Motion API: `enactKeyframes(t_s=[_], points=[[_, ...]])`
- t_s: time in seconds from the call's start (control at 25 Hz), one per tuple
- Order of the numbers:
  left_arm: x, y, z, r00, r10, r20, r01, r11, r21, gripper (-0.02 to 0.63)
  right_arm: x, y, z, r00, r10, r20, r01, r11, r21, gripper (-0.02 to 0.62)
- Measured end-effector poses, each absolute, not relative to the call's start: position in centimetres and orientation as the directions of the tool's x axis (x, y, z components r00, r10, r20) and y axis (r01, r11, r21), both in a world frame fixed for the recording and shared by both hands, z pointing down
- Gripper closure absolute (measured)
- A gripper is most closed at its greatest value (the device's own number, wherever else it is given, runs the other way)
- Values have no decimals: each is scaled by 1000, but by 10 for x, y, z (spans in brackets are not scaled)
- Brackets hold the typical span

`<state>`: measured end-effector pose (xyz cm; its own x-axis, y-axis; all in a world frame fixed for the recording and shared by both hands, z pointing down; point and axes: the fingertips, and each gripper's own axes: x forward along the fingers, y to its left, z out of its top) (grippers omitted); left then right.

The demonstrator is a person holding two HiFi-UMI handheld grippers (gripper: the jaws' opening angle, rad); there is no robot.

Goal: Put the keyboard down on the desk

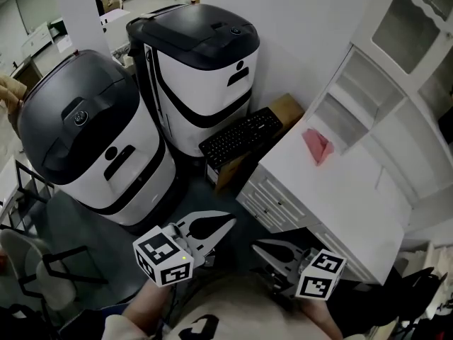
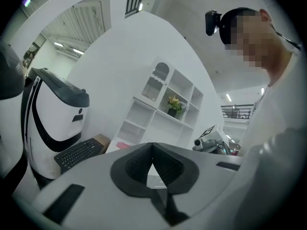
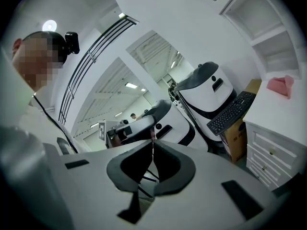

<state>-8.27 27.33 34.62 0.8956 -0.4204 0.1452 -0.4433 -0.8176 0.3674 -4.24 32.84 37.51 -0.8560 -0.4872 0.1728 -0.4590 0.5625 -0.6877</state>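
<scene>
Both my tongs sit low in the head view. The left tongs (image 1: 224, 227) and right tongs (image 1: 260, 250) are each closed tight, tip to tip, with nothing between the jaws. The keyboard (image 1: 241, 137) lies just above the frame's centre, tilted across a cardboard box (image 1: 287, 112). It is wedged between a white-and-black machine (image 1: 202, 62) and the corner of the white desk (image 1: 340, 190) at right, and well apart from both tongs.

By my reading the task stands at its opening step: the reach has yet to start and the keyboard is untouched. The next move calls for me to spread both pairs of jaws, carry them up the frame and take the keyboard by its two ends. I then lift it level over the desk's edge. The bare top toward the lower right looks the best landing place, clear of the pink object (image 1: 317, 146) further up.
</scene>
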Motion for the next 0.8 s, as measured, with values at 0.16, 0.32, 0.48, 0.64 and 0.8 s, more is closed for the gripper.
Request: enactKeyframes(t_s=[0.16,0.32,0.48,0.64,0.8], points=[[-81,261,349,888,-434,155,-459,-807,372,594,-41,314,377,-862,-475,177,-454,569,-686,569],[-62,251,351,888,-429,165,-459,-805,377,594,-30,296,380,-876,-455,158,-423,571,-704,569],[-37,241,352,883,-433,184,-470,-799,374,594,-18,271,380,-901,-415,128,-373,590,-716,569],[-9,223,352,867,-440,233,-496,-797,343,594,2,249,375,-919,-385,83,-323,616,-718,569],[19,205,344,846,-472,248,-531,-790,306,594,32,226,372,-923,-383,38,-284,611,-739,569]])
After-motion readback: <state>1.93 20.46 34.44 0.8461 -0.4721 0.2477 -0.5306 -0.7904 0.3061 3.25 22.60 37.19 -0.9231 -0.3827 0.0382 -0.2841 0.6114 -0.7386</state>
